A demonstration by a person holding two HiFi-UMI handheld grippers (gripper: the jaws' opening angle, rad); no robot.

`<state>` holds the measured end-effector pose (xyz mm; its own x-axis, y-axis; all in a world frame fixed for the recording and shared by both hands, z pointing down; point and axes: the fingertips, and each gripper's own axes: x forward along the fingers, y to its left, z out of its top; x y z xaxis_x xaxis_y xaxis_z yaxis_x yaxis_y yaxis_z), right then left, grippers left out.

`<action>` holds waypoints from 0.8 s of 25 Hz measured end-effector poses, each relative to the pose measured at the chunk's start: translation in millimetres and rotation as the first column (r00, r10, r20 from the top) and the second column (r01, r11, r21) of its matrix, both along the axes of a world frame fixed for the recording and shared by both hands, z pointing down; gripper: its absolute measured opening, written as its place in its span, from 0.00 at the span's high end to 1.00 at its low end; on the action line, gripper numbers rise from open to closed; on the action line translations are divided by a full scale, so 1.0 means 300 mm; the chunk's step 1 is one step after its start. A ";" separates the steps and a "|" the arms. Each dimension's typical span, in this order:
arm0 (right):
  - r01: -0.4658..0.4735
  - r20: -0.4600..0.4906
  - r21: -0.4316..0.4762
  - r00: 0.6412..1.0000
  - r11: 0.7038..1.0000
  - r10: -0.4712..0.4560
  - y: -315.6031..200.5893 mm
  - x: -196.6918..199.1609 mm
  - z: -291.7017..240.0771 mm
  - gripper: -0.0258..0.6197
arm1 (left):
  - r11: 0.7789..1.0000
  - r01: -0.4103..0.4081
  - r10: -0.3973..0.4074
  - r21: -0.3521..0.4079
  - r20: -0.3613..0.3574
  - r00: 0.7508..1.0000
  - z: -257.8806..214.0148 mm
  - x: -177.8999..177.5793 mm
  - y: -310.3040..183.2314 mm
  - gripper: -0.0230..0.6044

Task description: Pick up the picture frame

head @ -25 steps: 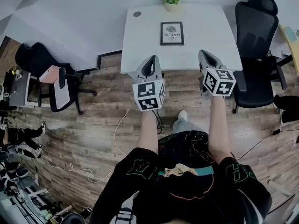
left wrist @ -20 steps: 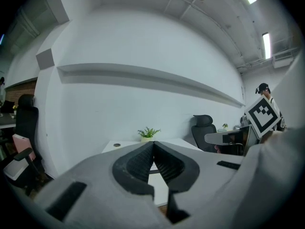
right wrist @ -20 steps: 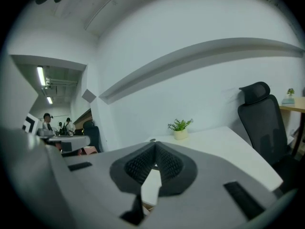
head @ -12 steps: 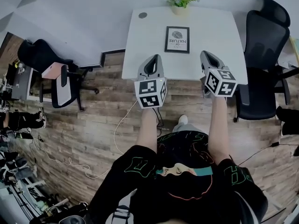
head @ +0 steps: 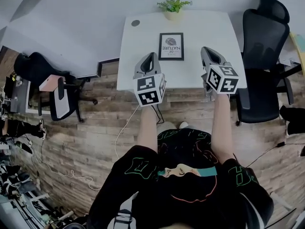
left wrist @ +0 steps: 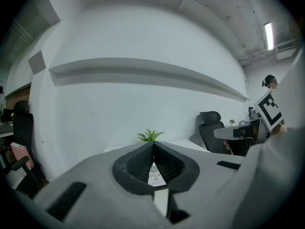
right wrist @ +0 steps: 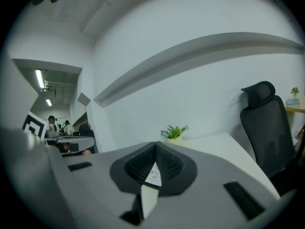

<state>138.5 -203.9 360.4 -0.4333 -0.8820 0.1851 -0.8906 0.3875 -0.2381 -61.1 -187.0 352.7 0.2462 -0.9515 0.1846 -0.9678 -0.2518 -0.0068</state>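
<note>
A black picture frame [head: 171, 46] with a white print lies flat at the middle of the white table [head: 138, 61]. My left gripper [head: 152, 56] is shut and empty, its tips over the table's near edge, just left of the frame. At the same edge my right gripper [head: 205, 50] is also shut and empty, to the frame's right. In the left gripper view the jaws [left wrist: 153, 144] meet, and a slice of the frame's print [left wrist: 154, 174] shows behind them. In the right gripper view the print [right wrist: 153, 174] shows the same way behind the closed tips [right wrist: 155, 144].
A small potted plant [head: 174, 6] stands at the table's far edge against the wall. A black office chair [head: 259, 37] is right of the table, and another chair [head: 43, 75] stands on the wood floor to the left. A cable [head: 125, 128] trails on the floor.
Both grippers have moved forward toward the table and now reach over its near edge, one on each side of the frame. Both stayed shut.
</note>
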 end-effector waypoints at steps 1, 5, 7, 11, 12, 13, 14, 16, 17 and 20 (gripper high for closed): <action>0.000 0.002 0.005 1.000 1.000 0.000 -0.006 0.006 -0.005 0.96 | 1.000 0.002 -0.002 0.001 0.002 1.000 -0.003 0.003 -0.006 0.95; -0.003 0.009 0.009 1.000 1.000 0.003 -0.032 0.023 -0.009 0.96 | 1.000 -0.001 0.001 -0.003 0.010 1.000 0.006 0.018 -0.017 0.95; 0.009 0.011 0.010 1.000 1.000 -0.009 -0.044 0.005 -0.008 0.95 | 1.000 0.006 -0.006 -0.011 0.013 1.000 0.014 0.004 -0.022 0.95; 0.039 0.004 0.003 0.999 0.999 -0.039 -0.076 -0.042 0.009 0.96 | 0.999 0.016 -0.016 -0.037 0.006 1.000 0.044 -0.022 -0.050 0.95; 0.043 0.001 -0.002 0.999 0.999 -0.043 -0.085 -0.050 0.018 0.96 | 0.999 0.017 -0.017 -0.045 0.005 1.000 0.055 -0.026 -0.060 0.95; 0.044 -0.001 -0.007 0.999 0.999 -0.044 -0.094 -0.055 0.026 0.96 | 0.998 0.017 -0.017 -0.054 0.004 1.000 0.068 -0.029 -0.071 0.95; 0.043 -0.002 -0.014 0.999 0.999 -0.043 -0.107 -0.056 0.034 0.96 | 0.998 0.014 -0.014 -0.062 0.003 1.000 0.080 -0.029 -0.084 0.95; 0.037 -0.002 -0.026 0.999 0.999 -0.037 -0.137 -0.057 0.049 0.96 | 0.997 0.002 -0.002 -0.080 0.003 1.000 0.100 -0.022 -0.118 0.95; 0.036 -0.002 -0.033 0.999 0.999 -0.036 -0.151 -0.058 0.056 0.95 | 0.996 -0.004 0.005 -0.089 0.004 1.000 0.109 -0.015 -0.136 0.95; 0.037 -0.005 -0.054 0.999 0.998 -0.038 -0.193 -0.065 0.086 0.95 | 0.993 -0.023 0.024 -0.115 0.004 1.000 0.139 0.007 -0.188 0.95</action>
